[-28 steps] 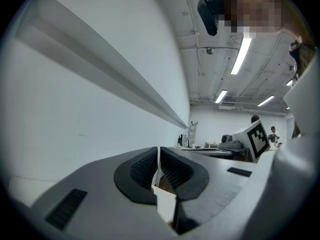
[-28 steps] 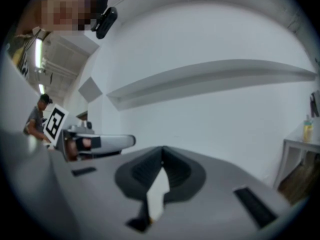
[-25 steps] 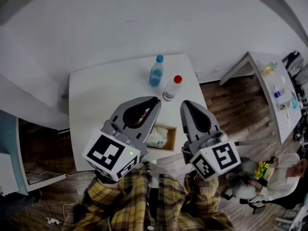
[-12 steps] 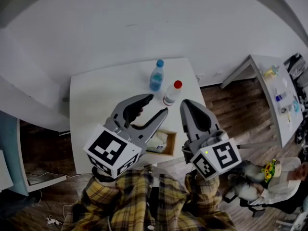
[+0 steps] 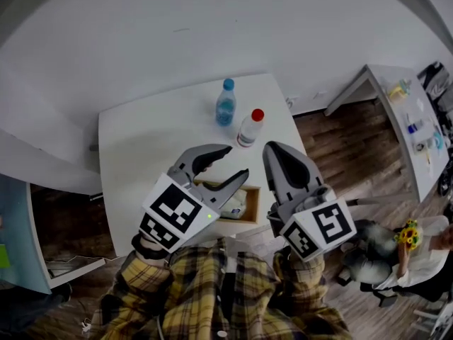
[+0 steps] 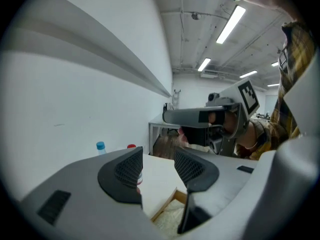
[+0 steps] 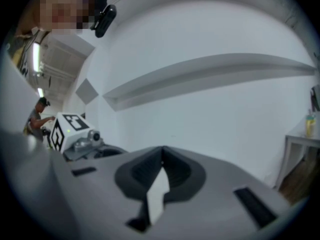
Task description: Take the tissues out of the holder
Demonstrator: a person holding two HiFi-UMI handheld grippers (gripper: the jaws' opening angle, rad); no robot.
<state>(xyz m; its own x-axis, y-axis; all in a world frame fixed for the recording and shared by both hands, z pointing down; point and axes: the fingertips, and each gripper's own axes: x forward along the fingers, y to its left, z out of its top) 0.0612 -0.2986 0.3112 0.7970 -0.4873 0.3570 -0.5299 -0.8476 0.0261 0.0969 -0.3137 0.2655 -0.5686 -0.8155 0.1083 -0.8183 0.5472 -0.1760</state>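
A small wooden holder [image 5: 253, 202] sits near the front edge of the white table [image 5: 141, 154], with a white pack of tissues [image 5: 235, 205] inside it. My left gripper [image 5: 234, 162] hangs above the holder's left side. Its jaws are opening and stand wide apart with nothing between them. In the left gripper view the holder's corner [image 6: 169, 205] and the tissues [image 6: 167, 220] show below the left gripper [image 6: 161, 168]. My right gripper [image 5: 274, 151] is just right of the holder, shut, with nothing seen in it. It also shows raised in the left gripper view [image 6: 200, 116].
A clear bottle with a blue cap [image 5: 226, 105] and a white bottle with a red cap [image 5: 249, 127] stand at the back of the table. A second table [image 5: 403, 119] stands to the right on the wooden floor. A seated person [image 5: 382, 261] is at the lower right.
The left gripper's jaws have gone from shut to wide open, and it has shifted slightly right over the holder. The right gripper has stayed shut and barely moved.
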